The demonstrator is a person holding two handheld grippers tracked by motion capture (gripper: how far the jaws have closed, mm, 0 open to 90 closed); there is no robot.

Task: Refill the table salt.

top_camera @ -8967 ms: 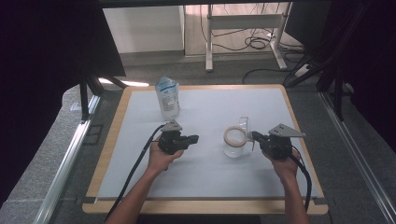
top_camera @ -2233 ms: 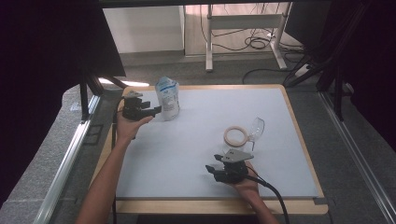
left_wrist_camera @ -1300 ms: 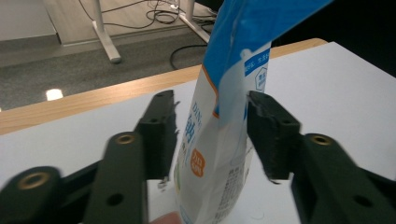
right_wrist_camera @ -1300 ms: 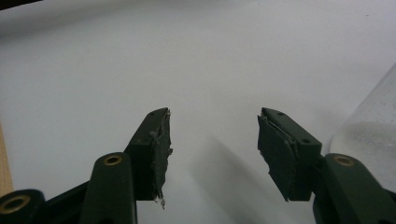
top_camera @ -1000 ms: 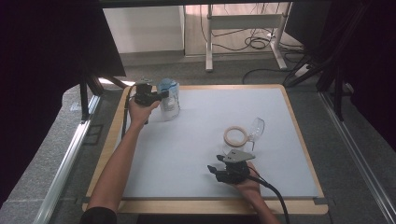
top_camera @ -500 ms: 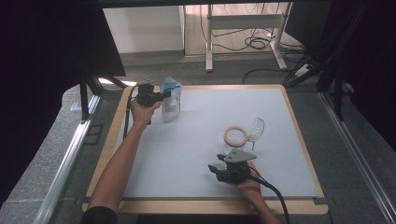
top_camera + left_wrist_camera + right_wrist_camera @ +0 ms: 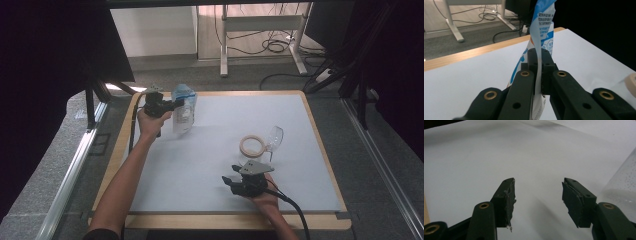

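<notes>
A clear plastic pouch with blue print [image 7: 184, 109] stands at the far left of the white table top [image 7: 210, 165]. My left gripper [image 7: 174, 104] is shut on its upper edge. In the left gripper view the pouch [image 7: 541, 27] runs up between the closed jaws of that gripper [image 7: 537, 54]. My right gripper [image 7: 228, 181] rests near the front edge and points left. It stands open [image 7: 537, 183] over bare table with nothing between its fingers. A tan tape ring [image 7: 253, 146] and a clear cup [image 7: 273, 138] on its side lie just beyond it.
A wooden rim [image 7: 225, 220] frames the table. The cup's clear wall [image 7: 624, 185] shows at the right edge of the right gripper view. The tape ring [image 7: 631, 83] shows at the right edge of the left gripper view. Cables and a desk frame [image 7: 260, 30] are on the floor beyond.
My left gripper travelled to the far-left pouch and shut on its top. My right gripper pulled back from the cup to the front edge and has stayed there, open.
</notes>
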